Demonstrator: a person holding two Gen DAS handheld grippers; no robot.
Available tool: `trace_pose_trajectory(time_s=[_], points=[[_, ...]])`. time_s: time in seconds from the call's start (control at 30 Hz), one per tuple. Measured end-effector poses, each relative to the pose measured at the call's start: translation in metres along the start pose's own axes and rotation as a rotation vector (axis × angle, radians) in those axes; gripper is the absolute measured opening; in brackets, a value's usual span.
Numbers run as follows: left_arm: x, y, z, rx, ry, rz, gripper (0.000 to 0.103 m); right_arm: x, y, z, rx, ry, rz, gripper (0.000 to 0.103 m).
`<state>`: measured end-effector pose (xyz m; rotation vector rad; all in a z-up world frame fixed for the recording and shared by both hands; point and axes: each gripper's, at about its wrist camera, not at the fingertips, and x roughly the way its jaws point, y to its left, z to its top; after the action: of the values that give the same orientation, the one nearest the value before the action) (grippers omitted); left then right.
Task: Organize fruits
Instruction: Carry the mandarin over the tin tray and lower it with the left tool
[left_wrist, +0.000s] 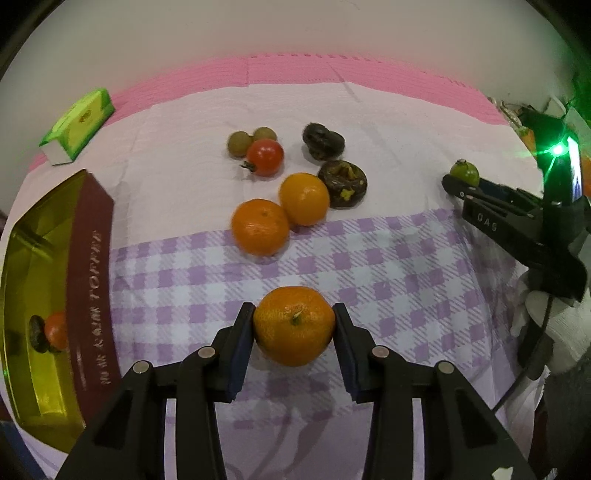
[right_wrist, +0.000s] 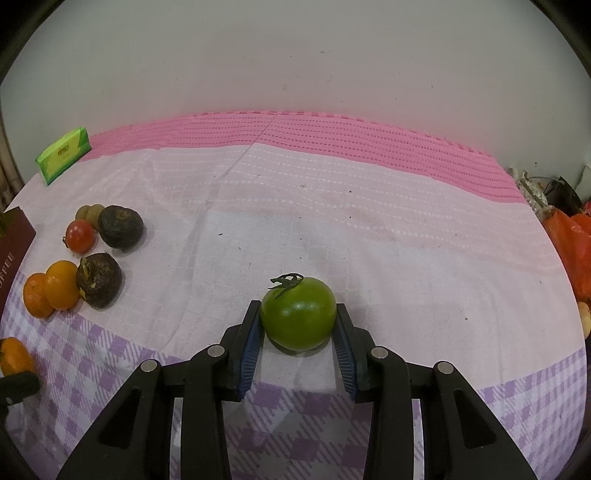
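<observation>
My left gripper (left_wrist: 294, 320) is shut on a tangerine (left_wrist: 293, 332), pads pressed to both its sides just above the purple checked cloth (left_wrist: 388, 266). In the right wrist view my right gripper (right_wrist: 298, 314) is shut on a green tomato (right_wrist: 297, 321) with a dark stem. On the cloth lie two more oranges (left_wrist: 259, 227), a red tomato (left_wrist: 265, 157), two small brownish fruits (left_wrist: 239, 144) and two dark wrinkled fruits (left_wrist: 342, 183). The right gripper (left_wrist: 460, 184) also shows at the right edge of the left wrist view.
An open maroon box (left_wrist: 90, 273) with a shiny gold inside stands at the left; orange and dark shapes show in it, perhaps reflections. A green tissue pack (left_wrist: 79, 123) lies at the back left. Orange bags (right_wrist: 569, 243) sit off the right edge. A pale wall is behind.
</observation>
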<state>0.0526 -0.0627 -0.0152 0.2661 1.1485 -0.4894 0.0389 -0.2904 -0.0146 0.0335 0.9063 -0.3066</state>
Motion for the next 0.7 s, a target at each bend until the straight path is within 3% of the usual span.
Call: trace_pose_trajectory(time_s=[0.3, 0.7], points=[[-0.034, 0.025, 0.004, -0.062, -0.07, 0.018, 0.038, 0.0, 0.0, 0.0, 0.0, 0.0, 0.0, 0.038], [-0.061, 0.09, 0.002, -0.188, -0.111, 0.126, 0.038, 0.0, 0.0, 0.0, 0.002, 0.001, 0.004, 0.038]])
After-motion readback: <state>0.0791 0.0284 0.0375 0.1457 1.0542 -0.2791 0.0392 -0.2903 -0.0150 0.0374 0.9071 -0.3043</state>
